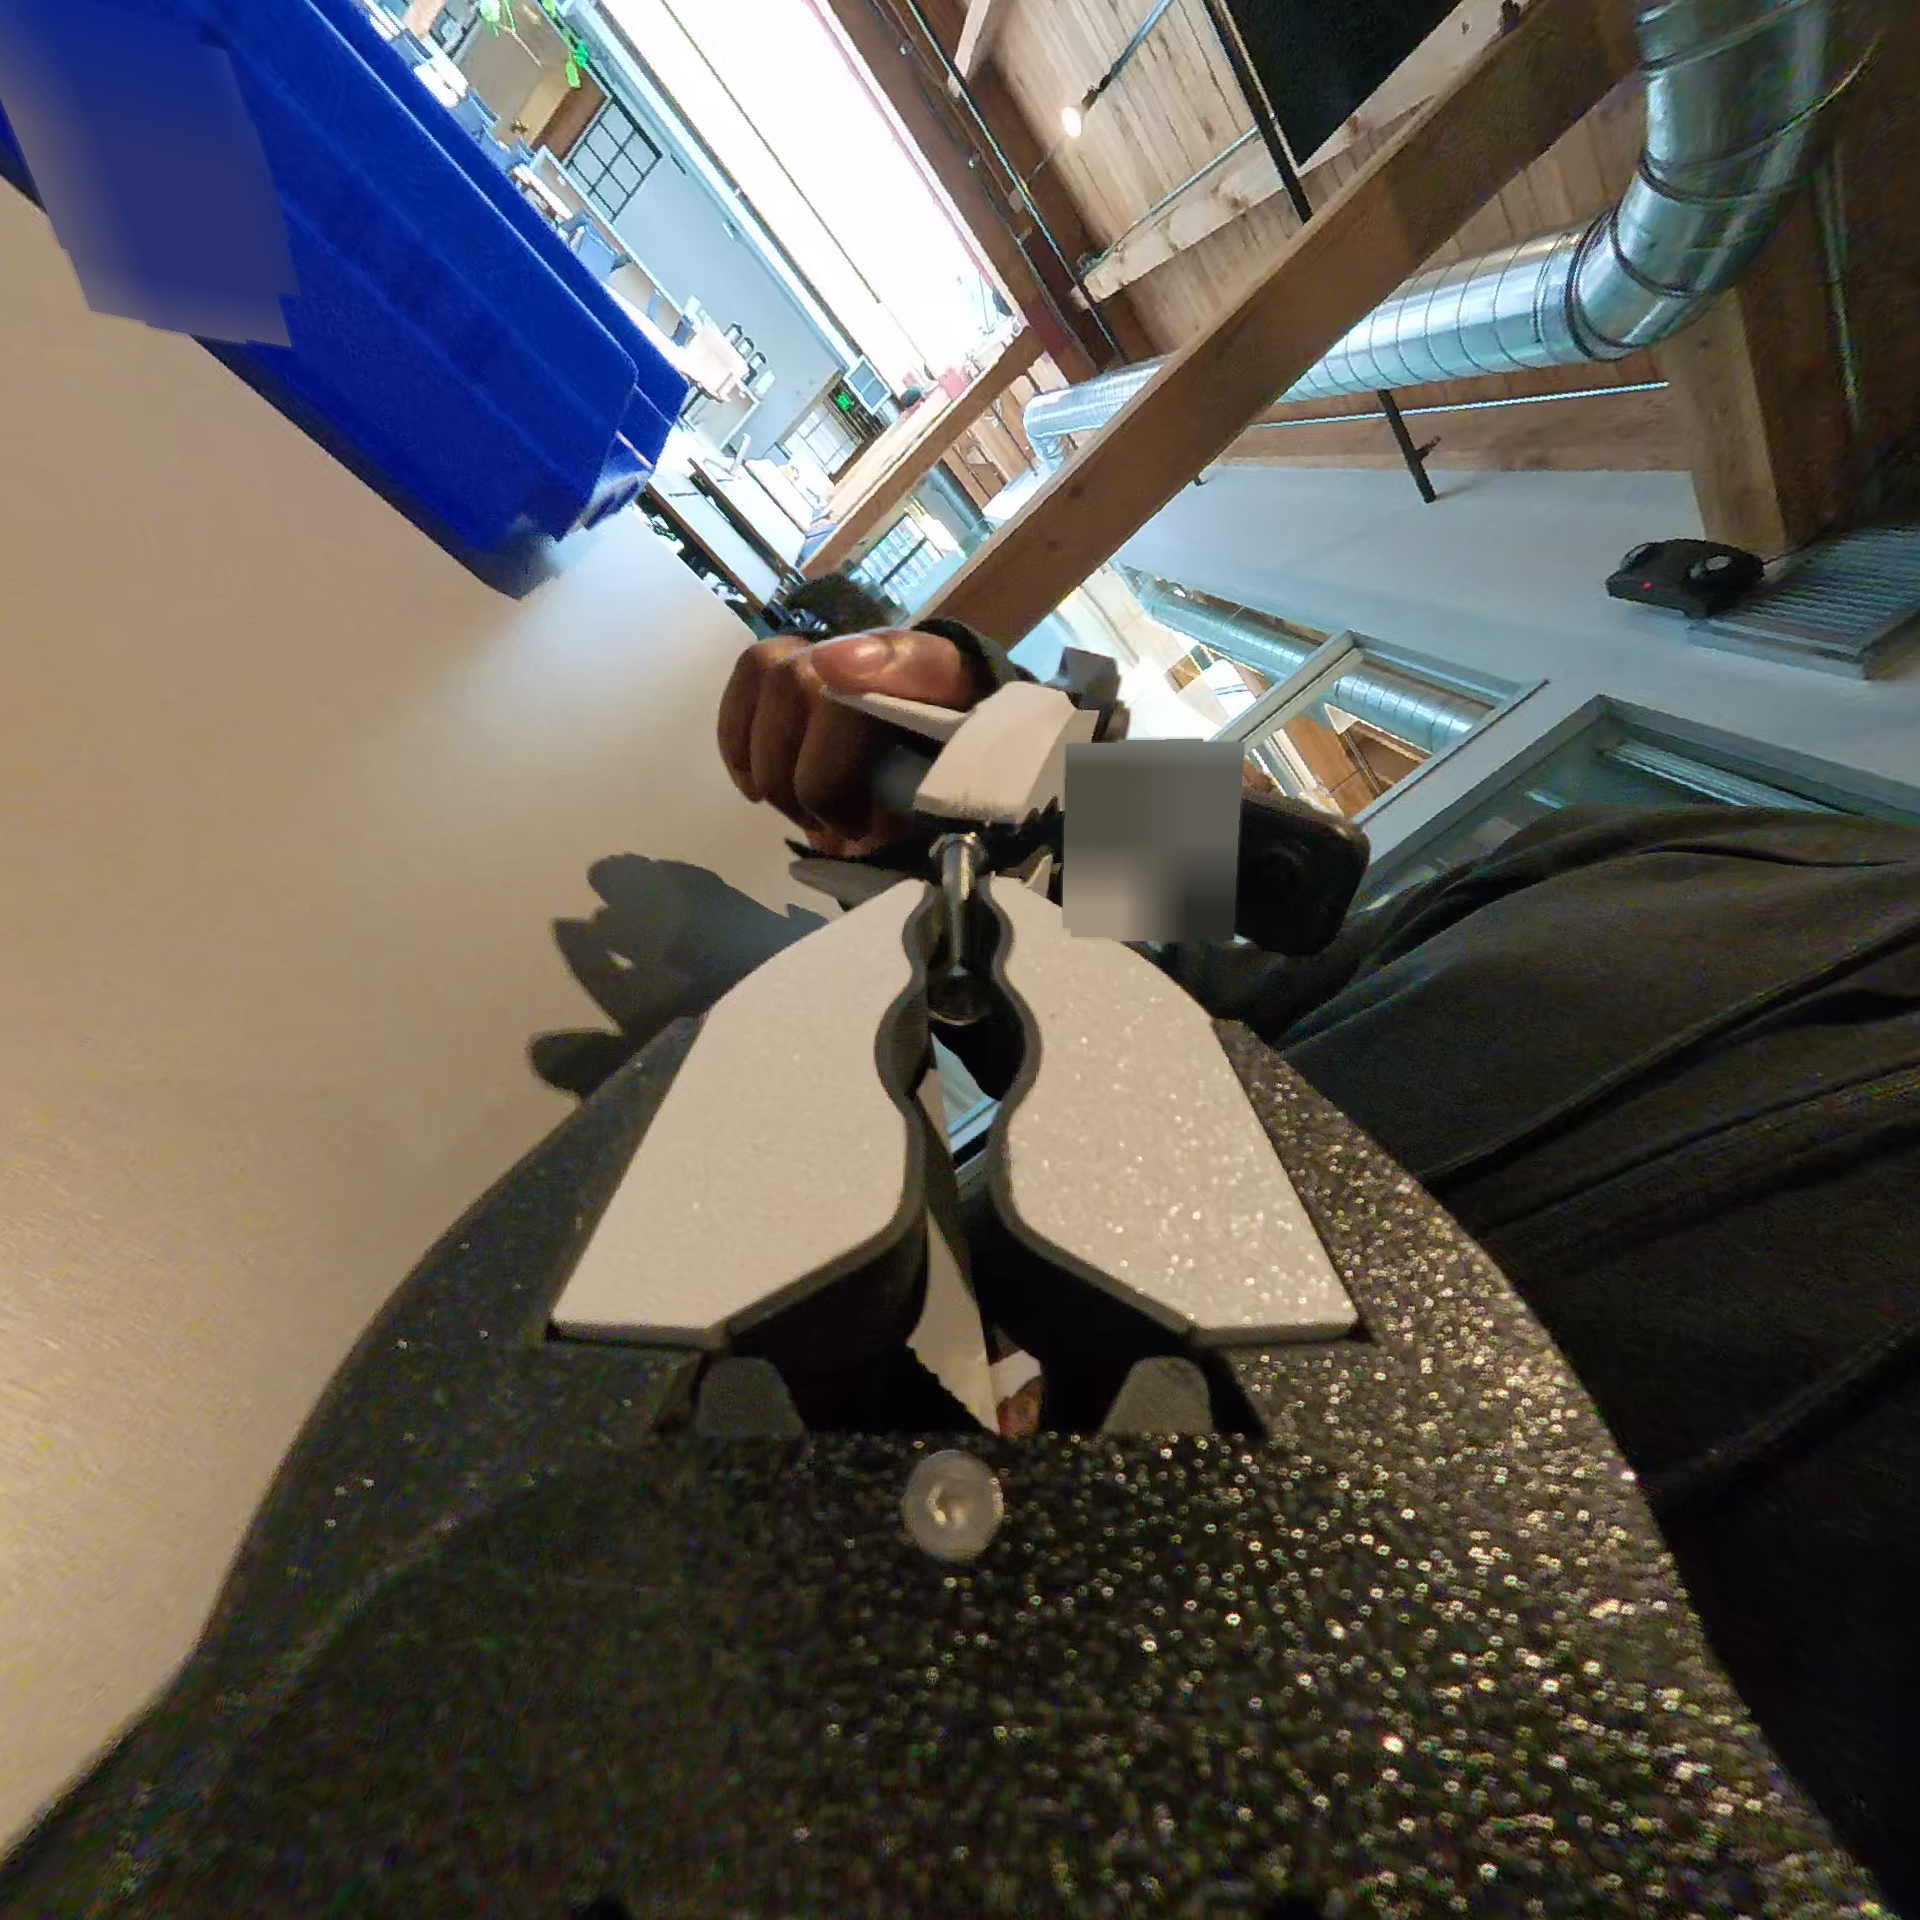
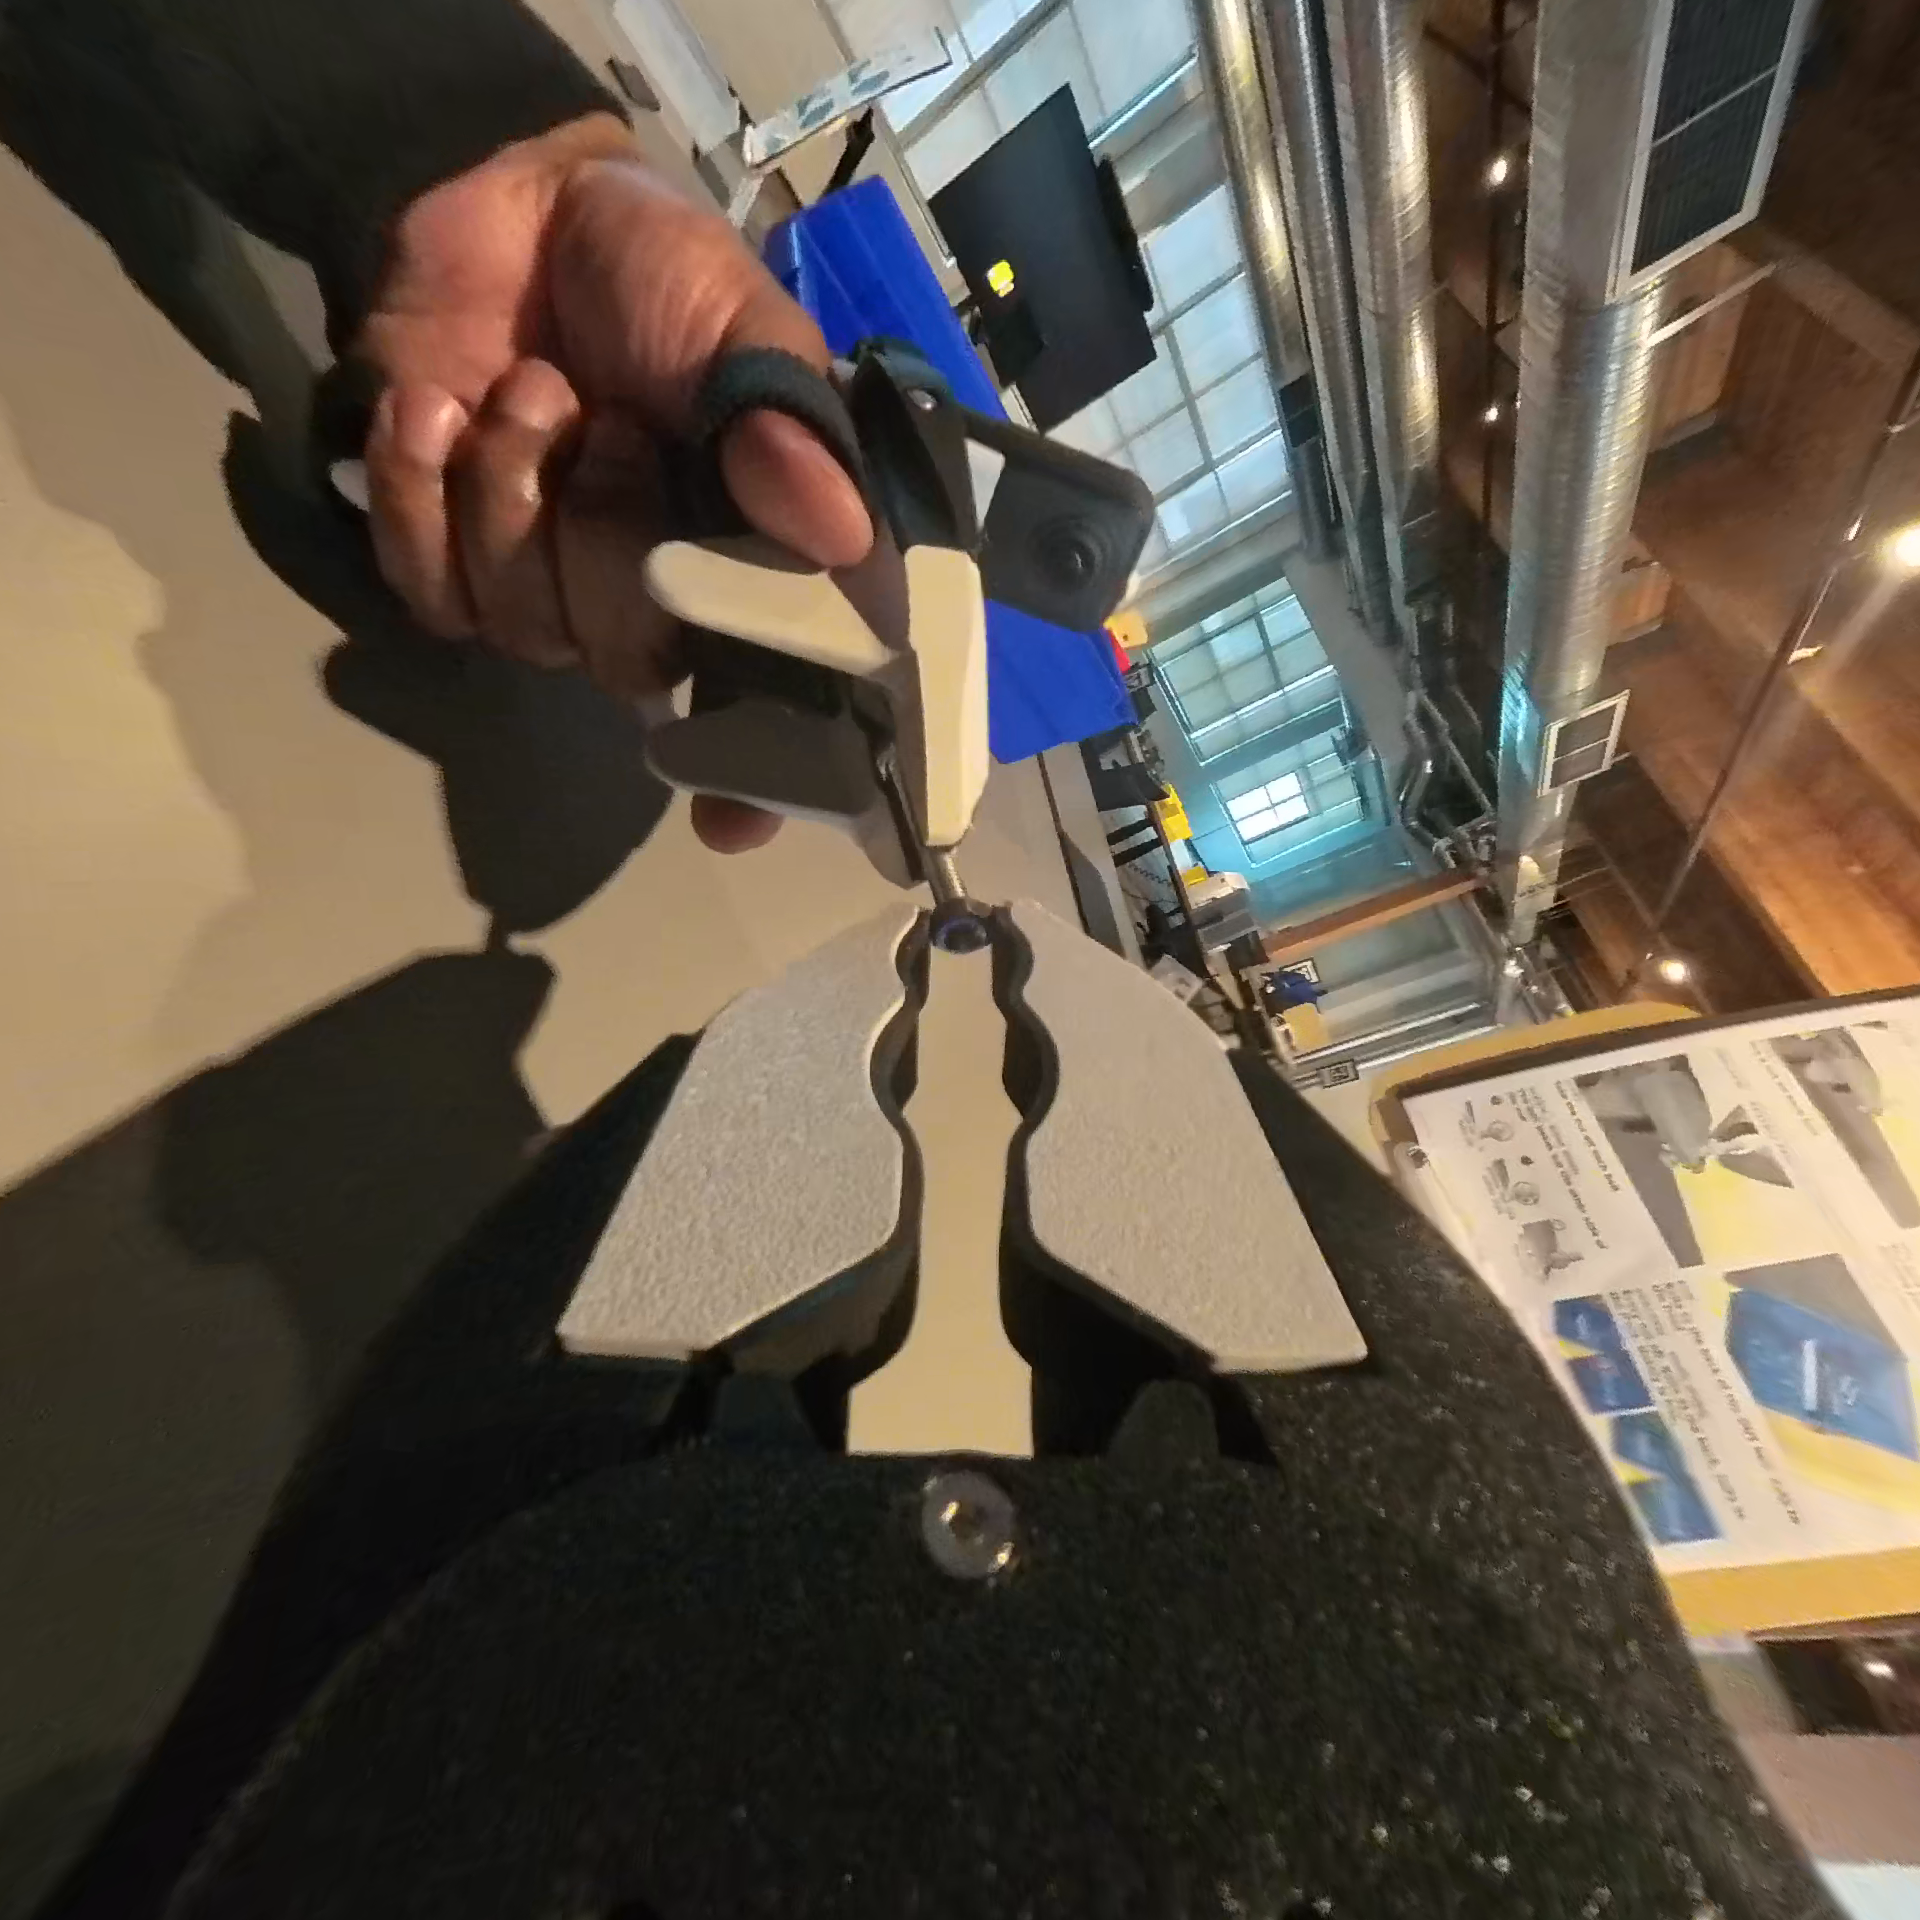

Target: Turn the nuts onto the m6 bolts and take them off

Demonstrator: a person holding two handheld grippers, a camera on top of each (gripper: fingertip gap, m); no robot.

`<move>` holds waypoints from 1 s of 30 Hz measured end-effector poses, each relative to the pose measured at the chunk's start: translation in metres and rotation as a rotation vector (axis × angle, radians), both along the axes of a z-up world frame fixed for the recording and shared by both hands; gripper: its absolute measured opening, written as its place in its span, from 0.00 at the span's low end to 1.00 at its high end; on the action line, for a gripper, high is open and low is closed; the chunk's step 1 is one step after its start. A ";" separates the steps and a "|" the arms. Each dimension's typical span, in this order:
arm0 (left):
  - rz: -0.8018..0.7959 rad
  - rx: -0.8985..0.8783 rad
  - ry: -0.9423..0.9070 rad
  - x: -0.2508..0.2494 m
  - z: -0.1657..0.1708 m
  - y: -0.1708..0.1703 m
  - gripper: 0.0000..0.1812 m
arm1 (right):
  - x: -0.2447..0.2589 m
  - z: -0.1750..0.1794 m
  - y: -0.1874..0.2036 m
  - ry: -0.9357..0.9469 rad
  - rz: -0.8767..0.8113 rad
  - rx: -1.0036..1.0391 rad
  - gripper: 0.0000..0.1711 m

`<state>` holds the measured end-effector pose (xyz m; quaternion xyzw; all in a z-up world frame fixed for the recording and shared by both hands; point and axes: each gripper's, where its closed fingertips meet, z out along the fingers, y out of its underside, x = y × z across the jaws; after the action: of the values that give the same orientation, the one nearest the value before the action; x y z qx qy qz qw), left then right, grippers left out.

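In the left wrist view my left gripper [image 1: 956, 914] is shut on a steel bolt [image 1: 958, 961], whose shaft points away towards the right gripper [image 1: 971, 836]. In the right wrist view my right gripper [image 2: 958, 932] is shut on a small nut [image 2: 958, 935] with a blue ring. The nut sits at the tip of the bolt's threaded shaft [image 2: 943, 878], which sticks out of the left gripper [image 2: 920, 847] opposite. Both grippers are held in the air above the table, tip to tip. A hand [image 2: 582, 416] holds the left gripper.
A pale table [image 1: 260, 831] lies under the grippers. Blue plastic bins [image 1: 436, 343] stand at its far side and also show in the right wrist view [image 2: 883, 281]. A clipboard with an illustrated sheet [image 2: 1683, 1299] lies on the right. A dark sleeve [image 1: 1610, 1091] is close by. My two grippers' fingertips are within a few centimetres of each other.
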<state>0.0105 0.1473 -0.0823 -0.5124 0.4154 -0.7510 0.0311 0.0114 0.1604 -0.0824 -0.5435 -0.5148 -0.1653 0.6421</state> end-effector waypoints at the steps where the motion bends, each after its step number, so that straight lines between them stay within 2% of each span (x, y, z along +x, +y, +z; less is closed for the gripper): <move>1: 0.006 0.005 -0.013 0.001 0.002 0.001 0.03 | 0.001 -0.001 0.000 0.036 0.005 -0.023 0.11; 5: 0.061 0.042 -0.056 0.005 0.006 0.008 0.03 | 0.004 -0.006 0.001 0.252 0.028 -0.208 0.22; 7: 0.082 0.100 -0.074 0.006 0.006 0.010 0.03 | 0.006 -0.004 0.000 0.404 0.053 -0.315 0.24; 11: 0.098 0.205 -0.096 0.011 0.005 0.008 0.03 | 0.007 0.002 -0.004 0.677 0.138 -0.518 0.24; 15: 0.072 0.213 -0.105 0.016 0.005 0.000 0.03 | 0.015 0.009 -0.005 0.764 0.154 -0.533 0.19; 19: 0.041 0.186 -0.085 0.022 0.004 -0.008 0.03 | 0.016 -0.001 -0.009 0.628 0.136 -0.521 0.06; 23: -0.010 0.097 -0.053 0.026 0.004 -0.016 0.03 | 0.022 0.000 -0.015 0.383 0.126 -0.318 0.06; 28: -0.021 0.007 0.026 0.034 -0.004 -0.017 0.03 | 0.037 -0.006 -0.014 -0.071 0.016 0.028 0.06; 30: -0.017 -0.008 0.032 0.036 -0.004 -0.016 0.03 | 0.040 -0.006 -0.014 -0.145 -0.006 0.102 0.06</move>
<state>0.0462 0.1314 -0.0862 -0.5210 0.4173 -0.7444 0.0161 0.0510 0.1465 -0.0880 -0.4983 -0.5492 -0.2323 0.6294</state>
